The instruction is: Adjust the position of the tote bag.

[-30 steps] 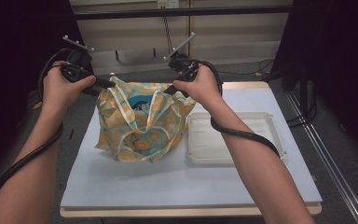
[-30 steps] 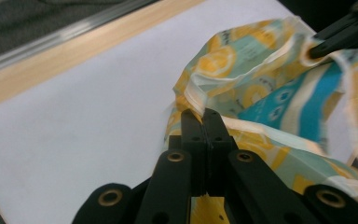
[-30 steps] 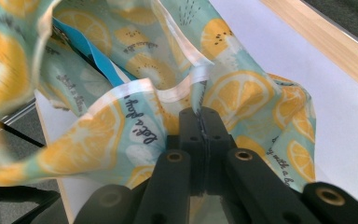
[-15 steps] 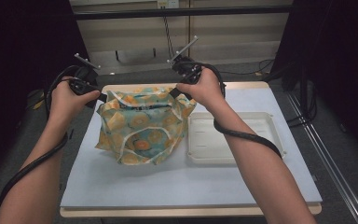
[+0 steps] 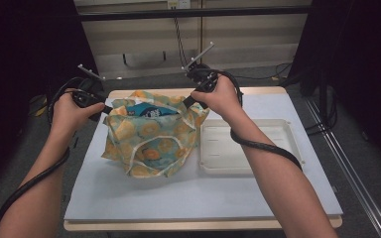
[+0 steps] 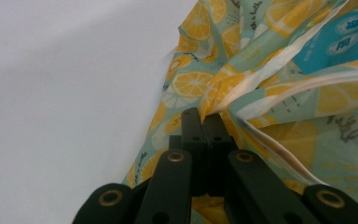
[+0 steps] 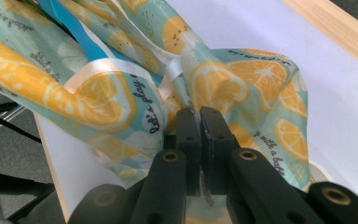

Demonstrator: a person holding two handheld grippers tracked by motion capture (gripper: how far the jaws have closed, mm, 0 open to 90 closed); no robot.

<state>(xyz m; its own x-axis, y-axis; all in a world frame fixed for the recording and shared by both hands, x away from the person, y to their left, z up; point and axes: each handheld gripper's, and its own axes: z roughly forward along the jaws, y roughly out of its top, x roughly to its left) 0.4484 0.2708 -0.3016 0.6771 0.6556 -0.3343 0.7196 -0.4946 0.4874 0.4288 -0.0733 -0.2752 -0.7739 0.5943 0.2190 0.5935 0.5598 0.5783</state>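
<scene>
Lemon-print bag reads "Let's play" on one side. Both grippers, left and right, are clamped tight on its rim. Blue pack inside, writing unreadable.

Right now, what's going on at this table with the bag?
A person is holding a lemon-print bag open by its rim, one pair of tongs in each hand. The left tongs are shut on the fabric at the bag's left edge, the right tongs on its right edge. The bag sits on the white table, with a blue packet showing inside. A white tray lies beside it to the right, with nothing in it.
</scene>
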